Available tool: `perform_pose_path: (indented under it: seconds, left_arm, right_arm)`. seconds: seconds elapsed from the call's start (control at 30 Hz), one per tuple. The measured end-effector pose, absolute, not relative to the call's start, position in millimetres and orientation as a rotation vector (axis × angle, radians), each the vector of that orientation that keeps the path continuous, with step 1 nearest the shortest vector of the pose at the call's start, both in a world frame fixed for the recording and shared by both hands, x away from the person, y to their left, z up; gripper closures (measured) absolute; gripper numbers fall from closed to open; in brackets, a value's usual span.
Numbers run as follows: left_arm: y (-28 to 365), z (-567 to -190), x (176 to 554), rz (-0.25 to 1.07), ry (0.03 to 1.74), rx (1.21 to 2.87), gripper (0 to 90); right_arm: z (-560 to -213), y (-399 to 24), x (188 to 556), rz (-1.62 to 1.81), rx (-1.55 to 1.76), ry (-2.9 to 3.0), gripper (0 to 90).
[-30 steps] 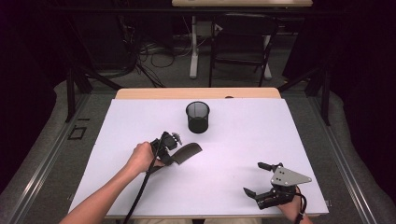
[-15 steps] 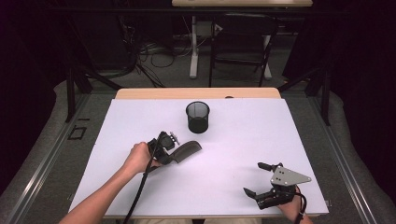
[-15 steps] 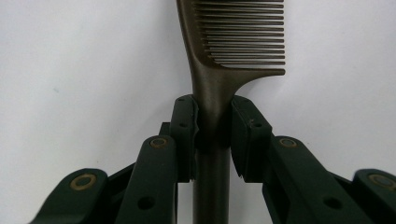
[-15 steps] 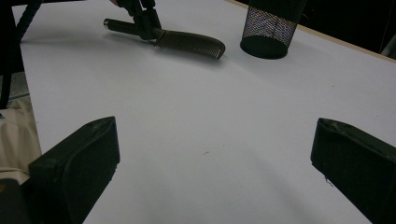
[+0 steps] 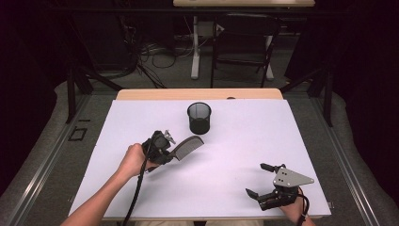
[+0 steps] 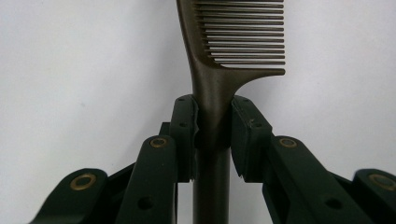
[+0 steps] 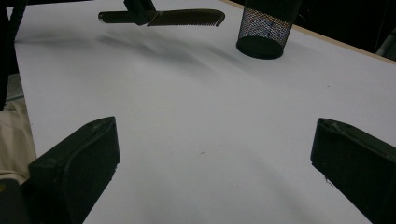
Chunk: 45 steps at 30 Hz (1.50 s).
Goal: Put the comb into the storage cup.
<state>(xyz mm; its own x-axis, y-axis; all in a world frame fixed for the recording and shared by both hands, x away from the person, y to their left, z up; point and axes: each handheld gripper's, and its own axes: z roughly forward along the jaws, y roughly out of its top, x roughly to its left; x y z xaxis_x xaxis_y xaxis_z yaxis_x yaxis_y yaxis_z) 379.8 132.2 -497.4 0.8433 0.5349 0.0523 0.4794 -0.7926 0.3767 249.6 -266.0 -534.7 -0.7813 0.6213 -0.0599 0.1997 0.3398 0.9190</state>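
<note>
Comb (image 5: 187, 145) in the grip of the left gripper (image 5: 170, 149), clamped by the handle just below the teeth, had risen slightly off the white table (image 5: 235, 188) and edged closer to the mesh cup (image 5: 199, 117) than it had been a second earlier. It hung clear of the surface at the table's left-centre, teeth end pointing up and right toward the cup, with a short gap left between the two. The lift suggested the pick-up was done and the carry toward the cup under way, the comb probably bound for its open top. At the table's near right corner the right gripper (image 5: 259, 180) rested as it had a moment before, jaws spread wide with nothing between them, its grey plate (image 5: 291, 177) uppermost and the person's right hand (image 5: 295, 214) behind it at the table edge.
</note>
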Motion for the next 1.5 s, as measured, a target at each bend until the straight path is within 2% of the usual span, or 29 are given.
perform_pose_path:
  seconds: [1.5]
  left_arm:
    - [149, -483, 362, 0.363, 0.746, 2.275, 72.5]
  right_arm:
    - [-534, -267, 250, 1.421, 0.739, 2.205, 0.8]
